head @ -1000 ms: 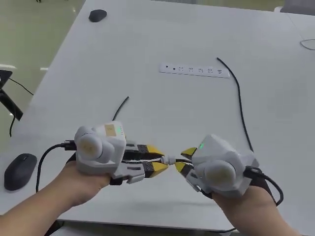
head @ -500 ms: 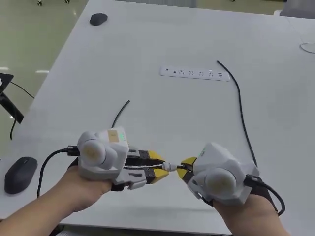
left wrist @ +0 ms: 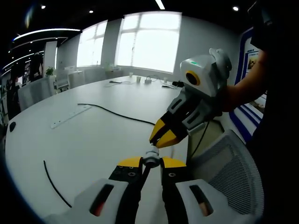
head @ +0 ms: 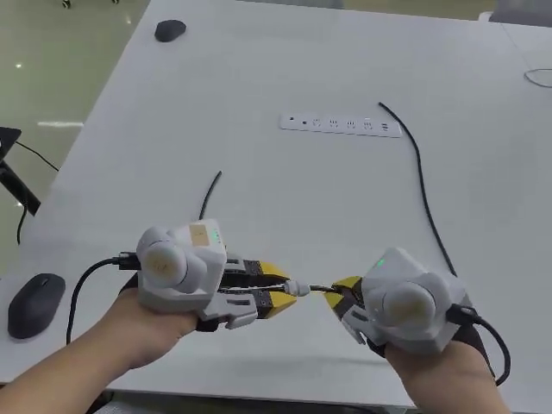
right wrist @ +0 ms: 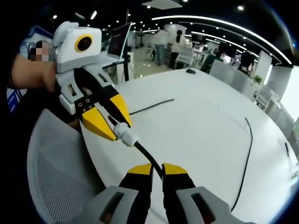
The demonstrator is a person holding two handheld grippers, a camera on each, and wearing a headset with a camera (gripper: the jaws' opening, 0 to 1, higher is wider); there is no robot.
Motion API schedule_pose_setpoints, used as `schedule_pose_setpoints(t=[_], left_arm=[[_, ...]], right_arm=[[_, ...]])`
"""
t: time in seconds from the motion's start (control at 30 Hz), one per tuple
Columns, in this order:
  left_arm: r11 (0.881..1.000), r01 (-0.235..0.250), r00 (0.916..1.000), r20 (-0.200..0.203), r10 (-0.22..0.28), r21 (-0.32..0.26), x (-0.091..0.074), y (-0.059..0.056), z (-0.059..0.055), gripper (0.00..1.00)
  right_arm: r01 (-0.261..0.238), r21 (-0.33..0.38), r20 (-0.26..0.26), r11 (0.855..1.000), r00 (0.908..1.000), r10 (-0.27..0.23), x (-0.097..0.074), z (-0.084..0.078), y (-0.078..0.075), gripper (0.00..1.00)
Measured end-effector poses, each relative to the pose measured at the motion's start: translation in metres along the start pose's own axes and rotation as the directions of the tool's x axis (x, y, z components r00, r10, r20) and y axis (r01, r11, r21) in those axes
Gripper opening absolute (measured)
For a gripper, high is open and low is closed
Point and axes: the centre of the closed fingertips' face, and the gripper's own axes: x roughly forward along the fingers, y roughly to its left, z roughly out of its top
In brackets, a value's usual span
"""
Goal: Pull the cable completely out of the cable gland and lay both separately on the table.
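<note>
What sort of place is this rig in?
Probably an open-plan office: a large white table with a power strip and computer mouse, a mesh chair, big windows.

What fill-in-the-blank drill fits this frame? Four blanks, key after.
1. The left gripper is shut on the cable gland, whose colour is ____.
2. The right gripper is shut on the ____ cable.
3. The cable runs into the cable gland, so it is ____ yet pulled out.
4. Both are held ____ the table, not lying on it.
Missing words: white; black; not; above.
</note>
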Motion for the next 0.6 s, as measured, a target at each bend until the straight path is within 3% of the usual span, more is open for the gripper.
schedule_pose_setpoints(t=[0.33,0.53,0.6], left_arm=[[1.000,-0.010,0.9998,0.014,0.010,-0.003,-0.001,0.003,0.003,0.15],[1.000,-0.007,0.9998,0.021,0.007,-0.003,0.000,0.003,0.004,0.15],[1.000,-0.006,0.9998,0.019,0.006,-0.002,0.000,0.004,0.003,0.15]], right_arm=[[0.043,0.160,0.004,0.986,0.9990,-0.044,0.004,-0.025,-0.025,0.02],[0.067,0.281,-0.008,0.957,0.9977,-0.068,0.004,-0.043,-0.037,0.01],[0.064,0.332,-0.005,0.941,0.9978,-0.066,0.006,-0.049,-0.038,0.01]])
